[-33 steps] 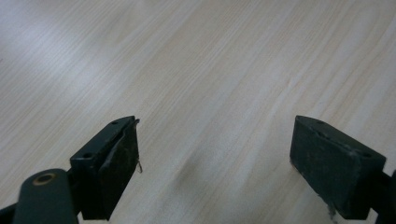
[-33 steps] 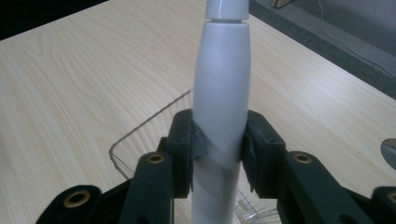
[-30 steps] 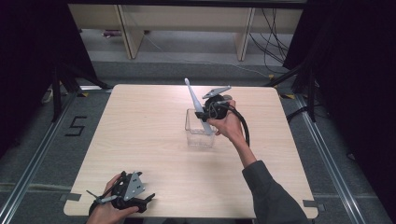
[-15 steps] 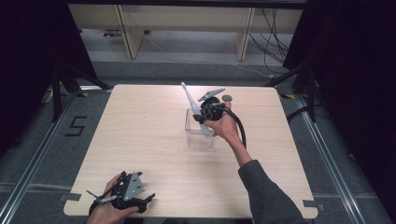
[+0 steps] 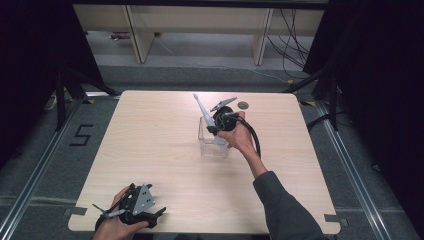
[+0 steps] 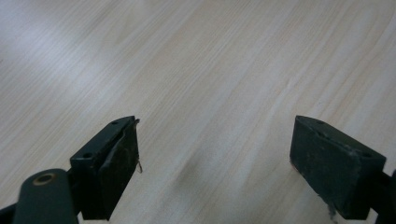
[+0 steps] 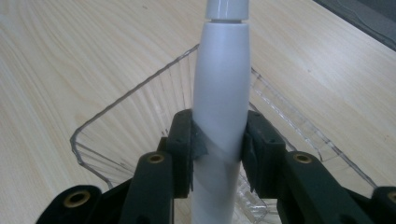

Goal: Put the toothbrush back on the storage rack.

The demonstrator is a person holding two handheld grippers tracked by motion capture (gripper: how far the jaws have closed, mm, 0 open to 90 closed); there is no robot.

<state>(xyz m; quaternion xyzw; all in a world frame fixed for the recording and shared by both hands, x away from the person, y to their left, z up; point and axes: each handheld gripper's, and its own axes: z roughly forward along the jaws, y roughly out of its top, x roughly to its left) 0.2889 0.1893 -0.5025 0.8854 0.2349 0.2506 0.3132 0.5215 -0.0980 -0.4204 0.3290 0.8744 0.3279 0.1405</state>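
Over the clear box (image 7: 140, 121) near the middle of the table (image 5: 150, 150), our right gripper (image 7: 218, 140) squeezes a white toothbrush (image 7: 219, 93) tight between its jaws. We see the brush sticking up and leaning, its bottom end down inside the box. Our left gripper (image 6: 215, 154) sits at the near edge, jaws wide apart, holding nothing.
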